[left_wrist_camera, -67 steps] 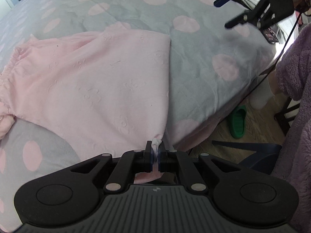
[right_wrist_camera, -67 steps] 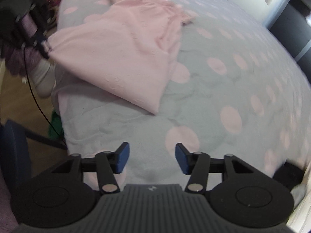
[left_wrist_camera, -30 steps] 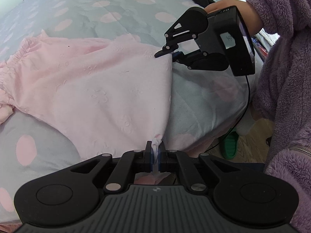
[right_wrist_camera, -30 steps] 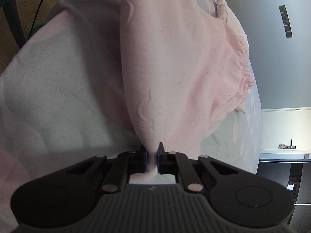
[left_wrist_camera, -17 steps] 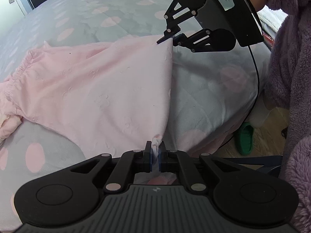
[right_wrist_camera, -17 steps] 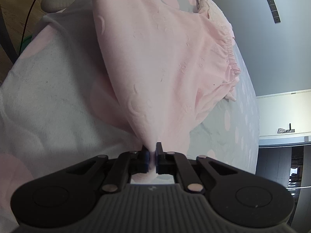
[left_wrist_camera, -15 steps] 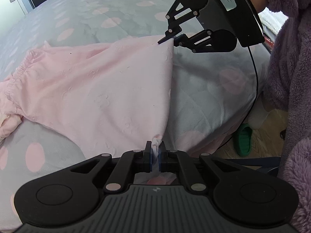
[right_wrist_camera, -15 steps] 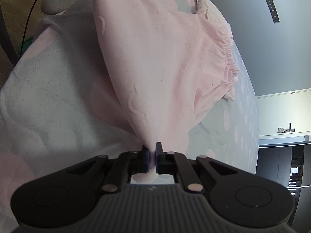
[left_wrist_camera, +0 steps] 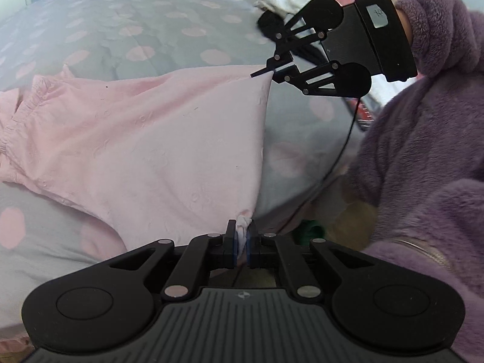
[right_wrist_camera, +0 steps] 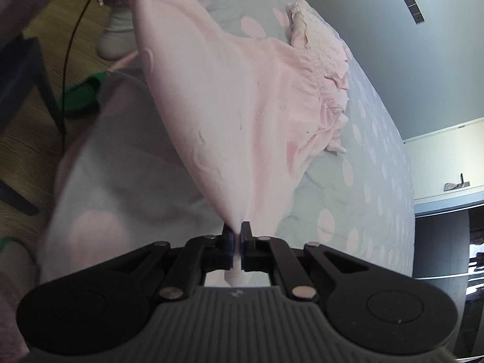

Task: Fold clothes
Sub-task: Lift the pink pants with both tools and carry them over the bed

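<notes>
I have both grippers pinched shut on the pink garment [left_wrist_camera: 145,151]: my left gripper [left_wrist_camera: 241,242] clamps the near hem corner, my right gripper [right_wrist_camera: 237,246] the other. The hem edge runs taut between them, raised off the polka-dot bed [left_wrist_camera: 136,24]. The ruffled end lies ahead on the bed, so I judge the fold goes that way.

The left gripper [left_wrist_camera: 241,243] is matte black: two linkage arms with silver pivot screws, round discs on either side, a ribbed grey housing with a small emblem, and blue pads on the fingertips [left_wrist_camera: 233,246]. The right gripper [right_wrist_camera: 237,248] has the same build; in the left wrist view its black body carries a small white label and trails a thin black cable [left_wrist_camera: 348,139]. The person wears a fuzzy purple sleeve [left_wrist_camera: 435,39].
</notes>
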